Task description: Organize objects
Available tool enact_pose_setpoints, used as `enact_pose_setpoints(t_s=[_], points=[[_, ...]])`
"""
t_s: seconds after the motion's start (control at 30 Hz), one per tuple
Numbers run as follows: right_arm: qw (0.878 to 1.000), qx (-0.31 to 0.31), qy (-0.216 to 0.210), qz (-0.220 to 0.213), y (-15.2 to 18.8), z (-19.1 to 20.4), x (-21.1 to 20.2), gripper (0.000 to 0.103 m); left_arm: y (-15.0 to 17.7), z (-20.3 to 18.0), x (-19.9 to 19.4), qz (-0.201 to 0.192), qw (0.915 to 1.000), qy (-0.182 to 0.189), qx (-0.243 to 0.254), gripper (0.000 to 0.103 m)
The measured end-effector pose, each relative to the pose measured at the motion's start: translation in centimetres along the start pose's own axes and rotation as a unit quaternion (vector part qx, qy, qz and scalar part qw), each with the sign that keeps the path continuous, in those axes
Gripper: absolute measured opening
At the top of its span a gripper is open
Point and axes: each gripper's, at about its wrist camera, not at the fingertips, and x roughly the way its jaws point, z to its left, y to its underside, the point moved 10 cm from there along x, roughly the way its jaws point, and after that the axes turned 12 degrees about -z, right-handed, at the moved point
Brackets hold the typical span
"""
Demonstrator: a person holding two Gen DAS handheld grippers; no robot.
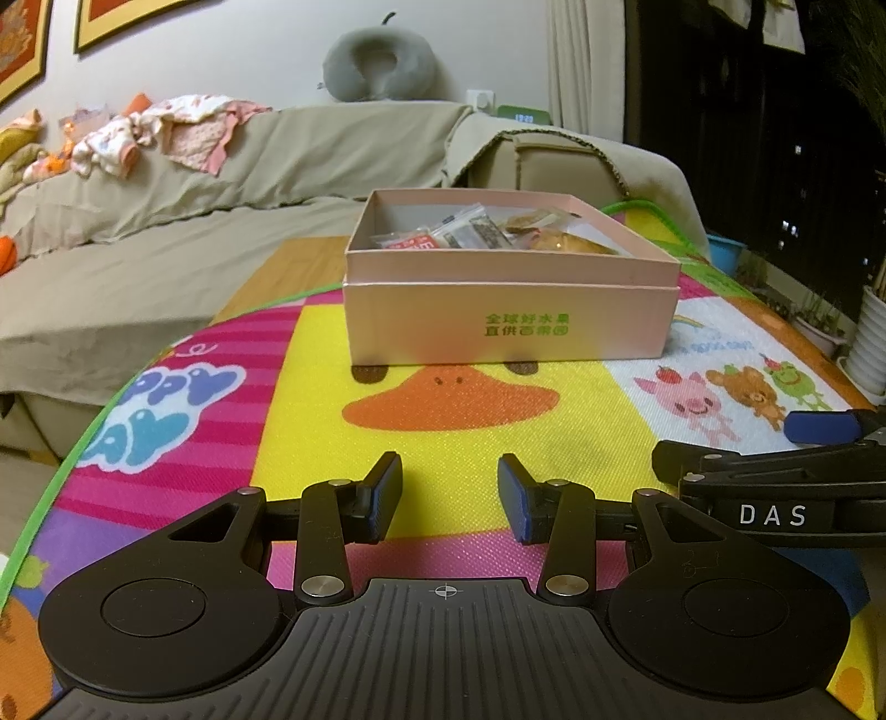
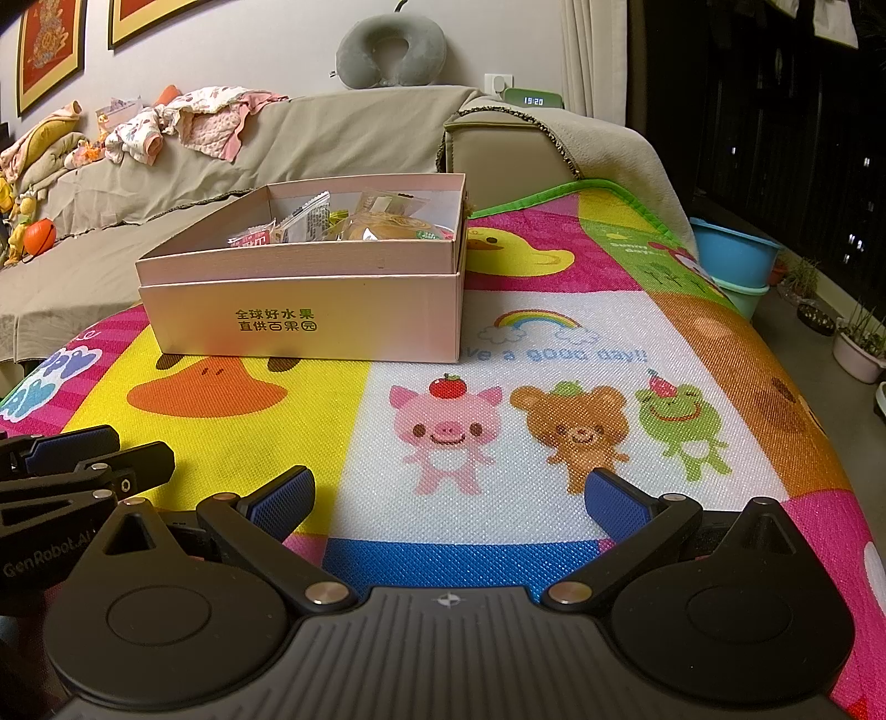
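Left gripper (image 1: 449,495): fingers (image 1: 382,495) parted to a moderate gap w/ nothing between them, blue pads facing each other, low centre of the left wrist view. They hang over the yellow panel of a cartoon play mat (image 1: 581,443), just short of the printed orange duck bill.

Right gripper (image 2: 448,504): fingers (image 2: 282,501) spread wide, empty, over the white panel w/ the pig, bear and frog prints. It also shows at the right edge of the left wrist view, as a black arm marked "DAS" w/ one blue pad. The left gripper shows at the left edge of the right wrist view; the two sit side by side, near each other, apart.

Ahead of both: a pink cardboard box (image 1: 509,327), open top, its upper section nested into a slightly wider lower one. Centre of the left wrist view, upper left of centre in the right wrist view. It sits flat on the mat over the duck print, covering most of the duck's eyes. Long axis runs left-right across the frame; the broad side w/ green Chinese lettering faces the grippers. In the right wrist view it's seen more from its right corner.

Inside: wrapped snack packets (image 2: 310,221) and a wrapped pastry (image 2: 387,227), loosely piled; exact count can't be made out.

Behind: a covered beige sofa (image 1: 166,232) w/ baby clothes (image 1: 188,130) upper left, a grey neck pillow (image 2: 390,50) on the backrest, and a green digital clock (image 2: 533,100).
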Motion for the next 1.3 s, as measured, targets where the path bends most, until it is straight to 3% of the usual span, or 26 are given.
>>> enact_pose_setpoints(t_s=[1.3], points=[[1.0,0.0,0.0,0.0,-0.01,0.1,0.03,0.103,0.0,-0.06,0.07,-0.001,1.0,0.006,-0.006,0.044]])
